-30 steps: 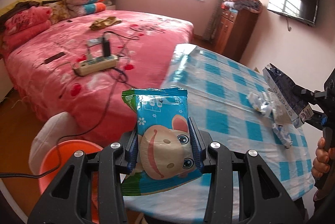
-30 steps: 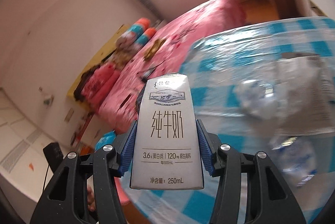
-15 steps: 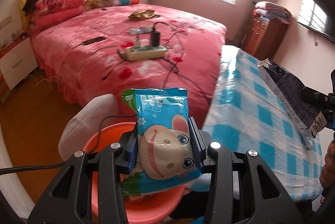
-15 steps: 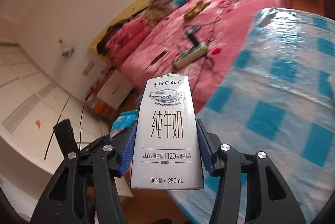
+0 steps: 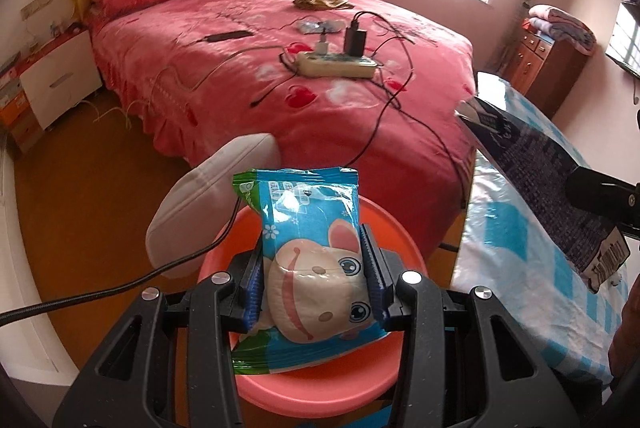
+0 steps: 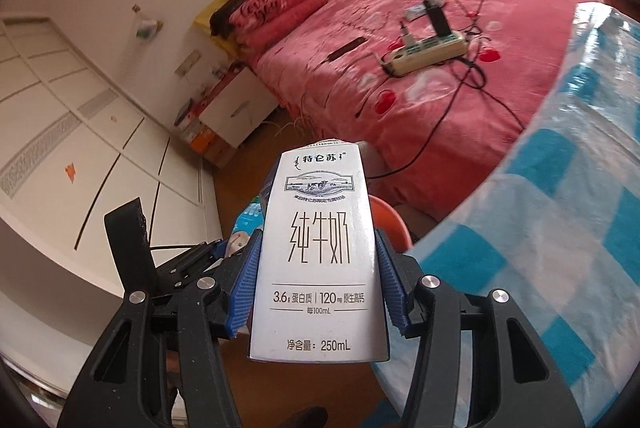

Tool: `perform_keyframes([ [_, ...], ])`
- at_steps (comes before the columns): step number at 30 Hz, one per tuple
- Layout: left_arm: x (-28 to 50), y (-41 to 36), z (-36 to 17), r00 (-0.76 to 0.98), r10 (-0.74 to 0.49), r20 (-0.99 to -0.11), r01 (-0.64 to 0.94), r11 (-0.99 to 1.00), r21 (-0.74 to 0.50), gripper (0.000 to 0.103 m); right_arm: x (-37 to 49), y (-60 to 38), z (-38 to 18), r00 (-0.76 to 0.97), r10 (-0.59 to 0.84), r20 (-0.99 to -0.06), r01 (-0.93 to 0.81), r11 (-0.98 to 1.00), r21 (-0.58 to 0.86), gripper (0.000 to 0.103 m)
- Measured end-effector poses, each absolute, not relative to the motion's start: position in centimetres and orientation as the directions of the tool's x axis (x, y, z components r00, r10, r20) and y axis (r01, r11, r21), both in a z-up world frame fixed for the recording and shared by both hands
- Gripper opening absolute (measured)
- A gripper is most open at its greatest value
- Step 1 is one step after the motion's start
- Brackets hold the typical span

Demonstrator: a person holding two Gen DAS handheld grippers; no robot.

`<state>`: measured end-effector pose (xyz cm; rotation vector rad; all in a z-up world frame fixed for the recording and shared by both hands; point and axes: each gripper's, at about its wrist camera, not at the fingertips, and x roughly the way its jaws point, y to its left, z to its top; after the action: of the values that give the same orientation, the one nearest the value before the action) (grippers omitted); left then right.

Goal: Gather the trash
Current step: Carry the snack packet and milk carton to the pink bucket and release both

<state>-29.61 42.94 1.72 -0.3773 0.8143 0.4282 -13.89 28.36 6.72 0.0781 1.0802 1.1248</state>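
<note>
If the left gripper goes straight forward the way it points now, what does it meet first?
Probably the orange basin under the left gripper and its snack packet; depth is unclear.

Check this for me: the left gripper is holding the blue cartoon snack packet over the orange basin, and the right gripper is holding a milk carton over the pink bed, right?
Not quite. The right gripper does hold the milk carton, but the right wrist view shows it beside the blue checked table, near the orange basin, not over the pink bed. The left gripper does hold the snack packet over that basin.
</note>
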Motion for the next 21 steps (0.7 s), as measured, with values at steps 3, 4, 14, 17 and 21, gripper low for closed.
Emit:
perform_keyframes([
  [3,-29.6,43.2,1.3,0.603,0.219,-0.767,-0.508,0.847,-0.158,0.044,-14.4,29.8,6.2,0.007,0.746,-0.666,-0.705,0.476,0.526,0.055],
  [4,-29.6,43.3,1.2,0.601,0.217,-0.769,-0.508,0.847,-0.158,0.044,-14.6,30.0,6.1,0.004,0.745,-0.667,-0.708,0.474,0.524,0.055],
  [14,-29.6,43.7,0.5,0.577,0.262,-0.773,-0.545,0.829,-0.126,0.067,-15.2,30.5,4.2,-0.036,0.759,-0.65,-0.693,0.45,0.564,0.077],
  [17,-29.9,44.0,0.6,0.577,0.27,-0.771,-0.558,0.82,-0.13,0.07,-15.1,29.5,4.6,0.012,0.754,-0.657,-0.697,0.477,0.535,0.086],
  [21,-30.0,43.7,0.9,0.579,0.281,-0.765,-0.562,0.818,-0.124,0.076,-15.0,27.9,5.4,0.085,0.744,-0.663,-0.706,0.514,0.486,0.089],
])
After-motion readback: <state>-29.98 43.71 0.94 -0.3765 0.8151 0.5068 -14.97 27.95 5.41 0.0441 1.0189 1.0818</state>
